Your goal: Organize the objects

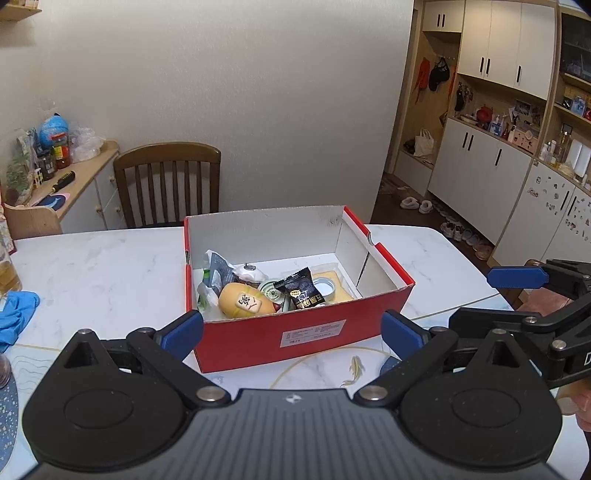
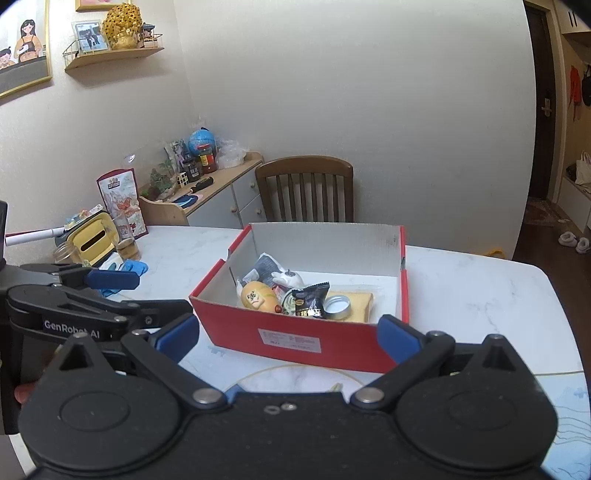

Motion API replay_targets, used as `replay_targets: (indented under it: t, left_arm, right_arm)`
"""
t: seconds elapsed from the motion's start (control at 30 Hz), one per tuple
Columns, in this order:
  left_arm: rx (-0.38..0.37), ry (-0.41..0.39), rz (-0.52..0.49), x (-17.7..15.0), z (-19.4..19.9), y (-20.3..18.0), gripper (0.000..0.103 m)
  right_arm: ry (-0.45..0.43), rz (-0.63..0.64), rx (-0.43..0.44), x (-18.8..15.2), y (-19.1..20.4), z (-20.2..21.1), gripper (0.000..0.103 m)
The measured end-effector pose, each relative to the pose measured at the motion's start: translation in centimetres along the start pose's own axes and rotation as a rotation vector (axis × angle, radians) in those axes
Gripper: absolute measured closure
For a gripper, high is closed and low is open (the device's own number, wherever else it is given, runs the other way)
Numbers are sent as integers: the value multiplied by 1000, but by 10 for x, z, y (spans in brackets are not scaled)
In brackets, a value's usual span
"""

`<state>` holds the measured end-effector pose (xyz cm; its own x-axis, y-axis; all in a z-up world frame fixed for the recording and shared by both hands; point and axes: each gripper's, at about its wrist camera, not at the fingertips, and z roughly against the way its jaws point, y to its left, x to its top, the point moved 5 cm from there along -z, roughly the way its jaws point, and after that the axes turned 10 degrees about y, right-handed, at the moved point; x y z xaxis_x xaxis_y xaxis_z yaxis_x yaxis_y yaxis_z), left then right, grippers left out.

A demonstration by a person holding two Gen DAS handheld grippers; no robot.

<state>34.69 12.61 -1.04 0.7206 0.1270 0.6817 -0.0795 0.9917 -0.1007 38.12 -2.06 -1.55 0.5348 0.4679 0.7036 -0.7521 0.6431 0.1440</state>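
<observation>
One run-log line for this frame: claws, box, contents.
left claw: open, empty | right claw: open, empty | red box: on table, lidless | inside: yellow toy, black snack packet, metal lid

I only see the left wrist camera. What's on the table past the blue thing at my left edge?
Observer: A yellow tissue box stands just beyond that blue glove.
Operator: Is anything up on the wall there?
Observer: A wooden shelf carrying a golden ornament.
Operator: Does the room have a door?
Observer: Yes, a dark door at the far right of the right wrist view.
</observation>
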Motion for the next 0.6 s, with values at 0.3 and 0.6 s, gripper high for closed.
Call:
replay_targets:
  t: [0.3, 0.6]
  left_arm:
    - [32, -14, -19, -10, 8, -9, 0]
    - [27, 3, -28, -20, 5, -14, 0]
  right_arm:
    - [4, -8, -3, -14, -2, 11, 0]
    - [23, -40, 1, -29, -8, 12, 0]
